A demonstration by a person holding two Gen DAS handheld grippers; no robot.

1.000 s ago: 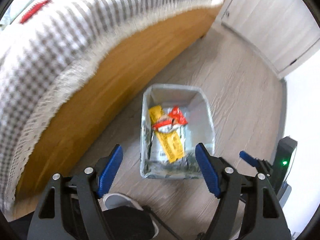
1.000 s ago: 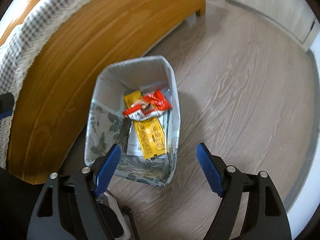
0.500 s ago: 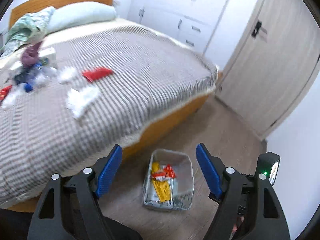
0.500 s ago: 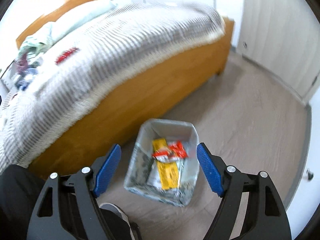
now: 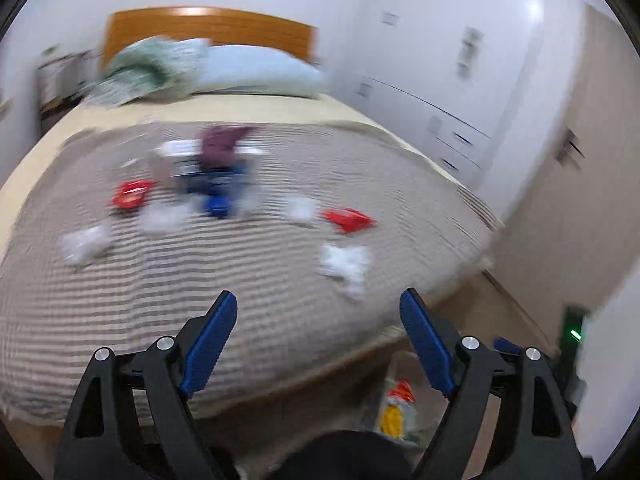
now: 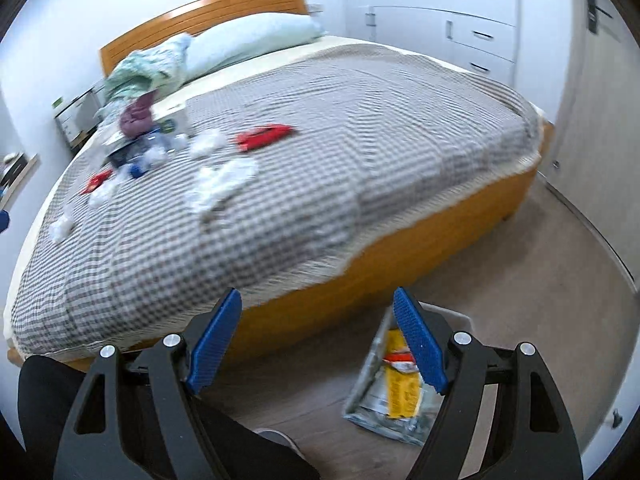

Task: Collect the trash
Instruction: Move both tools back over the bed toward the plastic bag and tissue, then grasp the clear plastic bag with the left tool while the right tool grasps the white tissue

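Trash lies scattered on the checked bedspread [image 6: 360,152]: a red wrapper [image 5: 347,219] [image 6: 264,136], a second red wrapper [image 5: 130,195] [image 6: 96,181], and several crumpled white tissues [image 5: 346,262] [image 6: 222,180]. On the floor beside the bed stands the trash bin [image 6: 394,384] [image 5: 394,398] with yellow and red wrappers inside. My left gripper [image 5: 318,312] hangs above the bed's near edge, its jaws opening with nothing between them. My right gripper [image 6: 318,308] is open and empty, over the bed's side board and the bin.
A pile of clothes and a box [image 6: 140,120] sits near the pillows [image 6: 248,40]. White wardrobes [image 5: 460,80] and a door [image 6: 600,80] line the right side. A wooden floor [image 6: 520,280] runs past the bed. A dark trouser leg [image 6: 44,400] shows at lower left.
Both grippers have risen and tilted up from looking down into the bin; the bed top with its trash now fills both views. The left jaws stand a little wider.
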